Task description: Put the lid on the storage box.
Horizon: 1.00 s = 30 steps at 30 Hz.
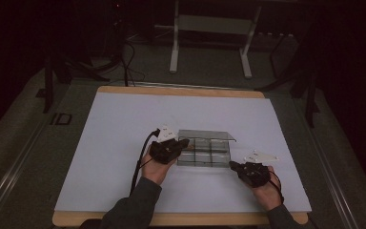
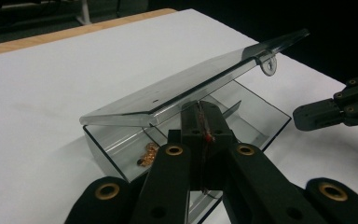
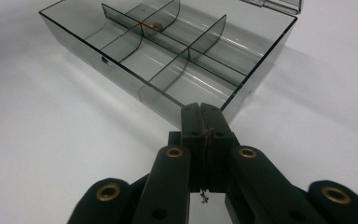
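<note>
Near edge of table (image 1: 181, 218): two forearms entering from below, one gripper per hand. Left gripper (image 1: 183, 143) at left end of clear smoked plastic organizer box (image 1: 204, 153), jaws pressed together over the near-left compartment; thin reddish thread-like bit pinched between the pads in the left gripper view (image 2: 204, 122), identity not resolvable. Right gripper (image 1: 232, 165) just off the box's near-right corner, apart from it, jaws likewise closed; a fine dark strand caught in the seam in the right gripper view (image 3: 204, 125), otherwise nothing held.

Box resting on white sheet (image 1: 124, 124), slightly right of centre, divided into compartments by thin partitions. Small cluster of copper-coloured bits (image 2: 148, 154) lying in one compartment. Hinged lid (image 2: 177, 88) raised, tilted over the far side, round tab at its corner.

Beyond table: grey floor, white frame legs (image 1: 174, 47), dark cables.
</note>
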Each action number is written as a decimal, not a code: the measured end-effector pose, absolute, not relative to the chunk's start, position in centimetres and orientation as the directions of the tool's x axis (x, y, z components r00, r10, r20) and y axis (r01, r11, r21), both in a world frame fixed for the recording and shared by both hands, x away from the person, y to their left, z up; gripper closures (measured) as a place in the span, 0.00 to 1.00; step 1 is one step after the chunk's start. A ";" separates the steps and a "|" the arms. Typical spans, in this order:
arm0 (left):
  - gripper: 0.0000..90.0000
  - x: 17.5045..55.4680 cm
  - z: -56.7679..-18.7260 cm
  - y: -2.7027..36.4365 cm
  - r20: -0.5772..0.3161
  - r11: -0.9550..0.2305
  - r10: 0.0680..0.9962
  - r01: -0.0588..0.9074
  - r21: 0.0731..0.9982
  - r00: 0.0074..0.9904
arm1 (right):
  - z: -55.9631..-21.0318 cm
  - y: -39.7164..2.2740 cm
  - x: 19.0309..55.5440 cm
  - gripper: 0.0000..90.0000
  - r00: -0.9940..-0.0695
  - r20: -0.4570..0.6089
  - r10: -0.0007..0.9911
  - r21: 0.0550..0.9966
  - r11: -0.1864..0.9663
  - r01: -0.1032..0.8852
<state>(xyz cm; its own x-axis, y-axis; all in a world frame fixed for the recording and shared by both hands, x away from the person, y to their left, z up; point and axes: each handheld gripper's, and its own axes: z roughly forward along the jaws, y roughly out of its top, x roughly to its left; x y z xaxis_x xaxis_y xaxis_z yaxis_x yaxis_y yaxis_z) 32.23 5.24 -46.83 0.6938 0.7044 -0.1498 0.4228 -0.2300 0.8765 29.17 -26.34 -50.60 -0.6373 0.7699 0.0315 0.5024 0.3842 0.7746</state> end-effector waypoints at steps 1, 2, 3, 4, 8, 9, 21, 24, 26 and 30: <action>1.00 32.2 -46.9 5.2 -0.152 -0.229 0.705 0.425 0.876 0.693 | -50.6 -26.3 29.2 0.99 -0.637 0.030 0.770 0.774 0.385 0.503; 1.00 32.2 -47.0 5.2 -0.153 -0.231 0.704 0.427 0.874 0.694 | -50.7 -26.3 29.2 0.99 -0.637 0.029 0.770 0.773 0.387 0.503; 1.00 32.1 -47.0 5.2 -0.152 -0.233 0.703 0.426 0.874 0.695 | -50.7 -26.3 29.2 0.99 -0.637 0.029 0.770 0.773 0.387 0.503; 1.00 32.1 -47.1 5.2 -0.153 -0.232 0.703 0.427 0.874 0.695 | -50.7 -26.3 29.2 0.99 -0.637 0.029 0.771 0.770 0.389 0.505; 1.00 32.0 -47.2 5.1 -0.153 -0.236 0.700 0.429 0.872 0.697 | -50.9 -26.3 29.3 0.99 -0.638 0.027 0.769 0.768 0.392 0.506; 1.00 32.0 -47.2 5.0 -0.153 -0.237 0.700 0.429 0.872 0.698 | -50.9 -26.3 29.3 0.99 -0.638 0.028 0.769 0.768 0.392 0.506; 1.00 31.6 -47.7 4.8 -0.155 -0.249 0.692 0.435 0.865 0.705 | -50.9 -26.2 29.2 1.00 -0.639 0.008 0.769 0.765 0.407 0.499; 1.00 31.5 -47.9 4.8 -0.157 -0.251 0.690 0.437 0.864 0.706 | -50.9 -26.1 29.2 1.00 -0.638 0.003 0.770 0.765 0.409 0.498; 1.00 31.4 -48.0 4.7 -0.157 -0.254 0.689 0.439 0.862 0.708 | -50.9 -26.2 29.2 1.00 -0.637 0.005 0.771 0.765 0.407 0.499; 1.00 31.3 -48.2 4.7 -0.158 -0.259 0.686 0.442 0.859 0.710 | -51.0 -26.2 29.2 1.00 -0.635 -0.004 0.773 0.767 0.409 0.493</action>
